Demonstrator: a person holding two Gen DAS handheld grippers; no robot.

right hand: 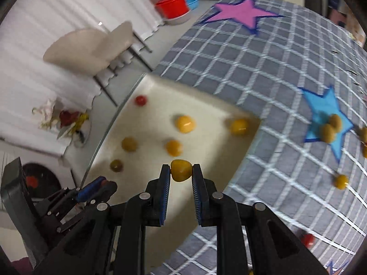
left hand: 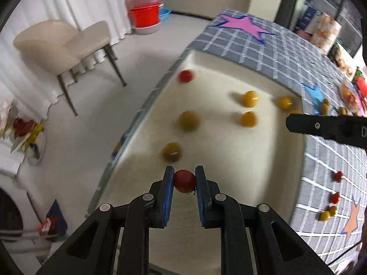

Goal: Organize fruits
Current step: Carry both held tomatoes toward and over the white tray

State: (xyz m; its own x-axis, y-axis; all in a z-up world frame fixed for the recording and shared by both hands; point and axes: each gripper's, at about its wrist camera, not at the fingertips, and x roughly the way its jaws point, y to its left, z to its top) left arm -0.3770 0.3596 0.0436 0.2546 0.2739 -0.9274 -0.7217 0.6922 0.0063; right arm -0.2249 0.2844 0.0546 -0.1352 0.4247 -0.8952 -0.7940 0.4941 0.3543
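My left gripper (left hand: 184, 178) is shut on a red cherry tomato (left hand: 184, 181) above the near part of a cream tray (left hand: 229, 183). My right gripper (right hand: 181, 171) is shut on a yellow cherry tomato (right hand: 181, 170) above the same tray (right hand: 206, 178). Several yellow tomatoes (left hand: 249, 98) and one red tomato (left hand: 185, 76) lie in the tray. The right gripper's finger (left hand: 321, 128) shows at the right of the left wrist view. The left gripper (right hand: 91, 192) shows at the lower left of the right wrist view.
The tray sits on a grey checked tablecloth (right hand: 275, 73) with star patches, at the table's left edge. Loose yellow tomatoes (right hand: 330, 128) lie on a blue star (right hand: 325, 107), others (right hand: 341, 181) and red ones (left hand: 337, 176) nearby. A beige chair (left hand: 62, 43) stands on the floor.
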